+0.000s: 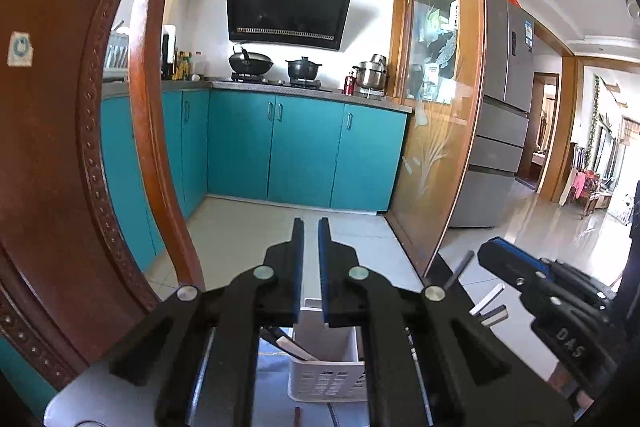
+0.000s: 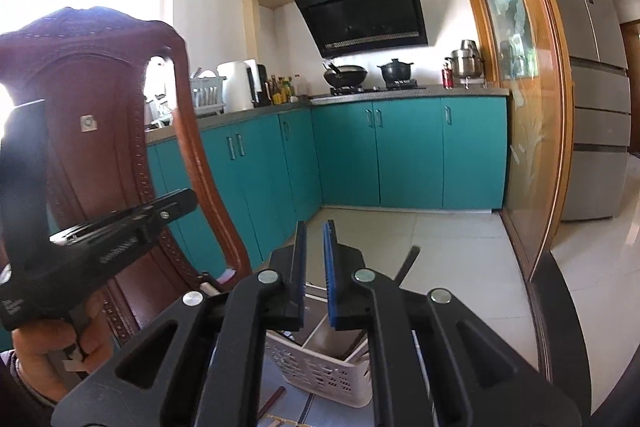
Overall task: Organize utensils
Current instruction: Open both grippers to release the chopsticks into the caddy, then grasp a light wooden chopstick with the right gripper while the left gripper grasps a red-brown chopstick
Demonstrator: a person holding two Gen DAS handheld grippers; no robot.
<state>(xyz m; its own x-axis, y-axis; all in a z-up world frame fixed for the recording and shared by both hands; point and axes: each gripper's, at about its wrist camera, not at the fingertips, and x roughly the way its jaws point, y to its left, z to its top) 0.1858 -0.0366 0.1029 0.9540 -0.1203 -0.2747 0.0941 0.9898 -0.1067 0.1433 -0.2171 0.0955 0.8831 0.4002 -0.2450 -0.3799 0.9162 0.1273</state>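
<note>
A white slotted utensil basket stands on the table just below my left gripper; it also shows in the right wrist view. Dark-handled utensils lean inside it, and dark handles stick up from its right side. My left gripper is raised above the basket, jaws narrowly apart with nothing between them. My right gripper is likewise raised above the basket, jaws narrowly apart and empty. The right gripper also shows at the right of the left wrist view.
A carved wooden chair back stands close on the left, also in the right wrist view. A brown stick-like utensil lies on the blue tablecloth by the basket. Teal kitchen cabinets and a glass sliding door lie beyond.
</note>
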